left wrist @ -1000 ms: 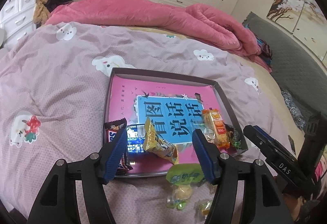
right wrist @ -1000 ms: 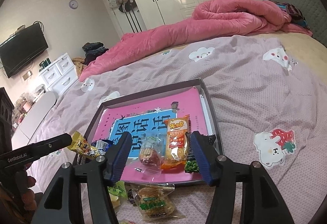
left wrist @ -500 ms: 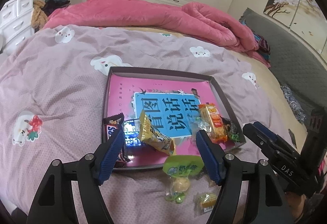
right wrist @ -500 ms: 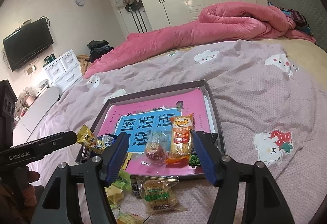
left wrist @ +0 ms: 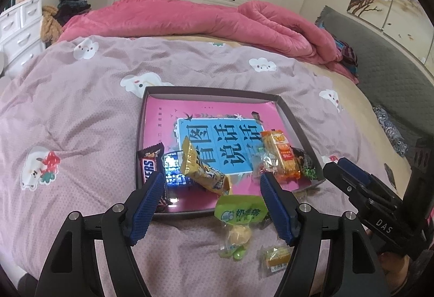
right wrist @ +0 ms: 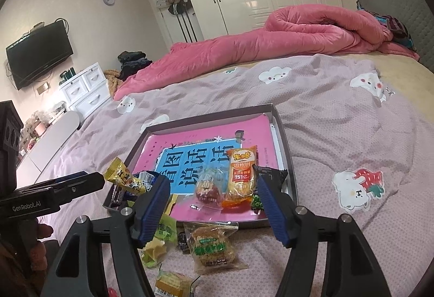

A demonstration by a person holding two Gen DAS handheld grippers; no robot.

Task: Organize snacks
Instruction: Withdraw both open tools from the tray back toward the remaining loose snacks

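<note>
**Both grippers clear of the snacks; jaws wider than a second ago**

Since the earlier frames both pairs of jaws have spread: the left gripper [left wrist: 211, 198] now stands wide with nothing between its pads, and the right gripper [right wrist: 213, 204] has its jaws opening, also gripping nothing. The yellow packet [left wrist: 202, 171], a second ago framed tight between the left pads, now lies free, leaning across the near part of the tray [left wrist: 211, 95].

Left view only: a Snickers bar [left wrist: 150, 164] stands against the tray's near left corner with a blue packet [left wrist: 173, 172] beside it. On the bedspread [left wrist: 81, 120] just outside the tray's near rim lie a green-topped sweet [left wrist: 238, 221] and a small gold sweet [left wrist: 275, 256]. The other gripper shows at the right edge.

Right view only: a clear bag holding an oat cake [right wrist: 211, 245] lies on the bedspread near the tray, and a dark wrapper [right wrist: 271, 175] and a green packet [right wrist: 256, 200] sit at the tray's near right corner.

Count inside the tray: one Snickers bar, one blue packet, one yellow packet, one clear red sweet [right wrist: 207, 188], one orange cracker pack [right wrist: 241, 175], one dark wrapper, one green packet; seven, all along the near side, on a pink book cover [left wrist: 162, 118]. Outside, near: three counted with certainty; other small pieces are too blurred to tell.
</note>
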